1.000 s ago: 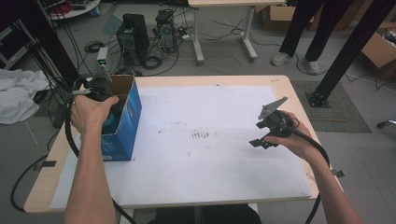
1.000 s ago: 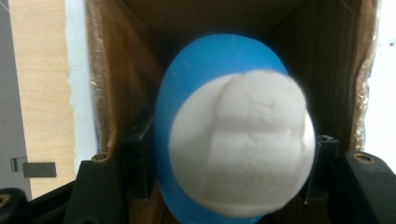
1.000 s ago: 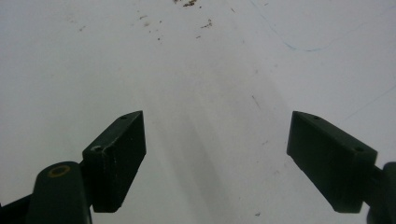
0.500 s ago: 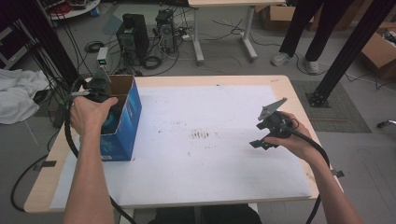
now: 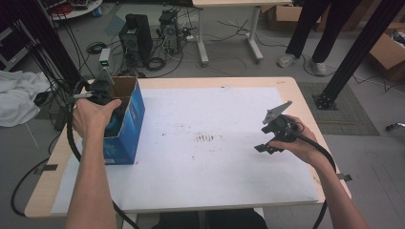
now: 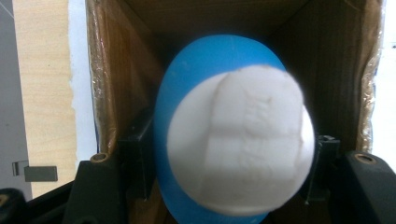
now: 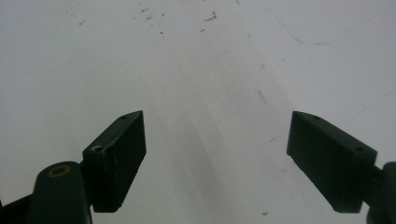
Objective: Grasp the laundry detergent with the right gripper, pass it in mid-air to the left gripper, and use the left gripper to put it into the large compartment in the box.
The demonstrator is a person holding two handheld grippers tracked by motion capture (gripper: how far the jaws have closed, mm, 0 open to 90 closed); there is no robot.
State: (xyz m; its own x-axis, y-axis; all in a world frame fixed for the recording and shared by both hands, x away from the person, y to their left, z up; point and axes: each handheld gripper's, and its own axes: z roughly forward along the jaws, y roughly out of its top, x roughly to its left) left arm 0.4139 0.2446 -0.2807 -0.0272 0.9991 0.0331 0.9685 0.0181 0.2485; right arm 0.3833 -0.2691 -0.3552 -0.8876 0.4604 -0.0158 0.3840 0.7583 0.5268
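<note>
Item 1, left gripper (image 6: pixel 224 154): held at the open top of the blue cardboard box (image 5: pixel 128 125) on the near-left part of the table (image 5: pixel 296 90). Jaws pinching a blue-and-white ball (image 6: pixel 231 135), one on each side of it. In the left gripper view the ball sits inside the box mouth, between the brown inner walls; its lower edge is cut off by the frame, and it hides the jaw tips and the box floor. In the high view the left hand (image 5: pixel 93 117) covers most of the gripper body, and a small patch of blue shows under the fingers.

Item 2, right gripper (image 7: pixel 215 158): held over the right side of the table, well apart from the box. Jaws spread wide, nothing between them. Its view looks onto the white sheet (image 5: pixel 215 157). In the high view the right hand (image 5: pixel 296 143) wraps the handle and the jaw tips are hard to make out.

Item 3, white sheet: covers most of the tabletop. Faint brown marks near the middle; too small to identify.
</note>
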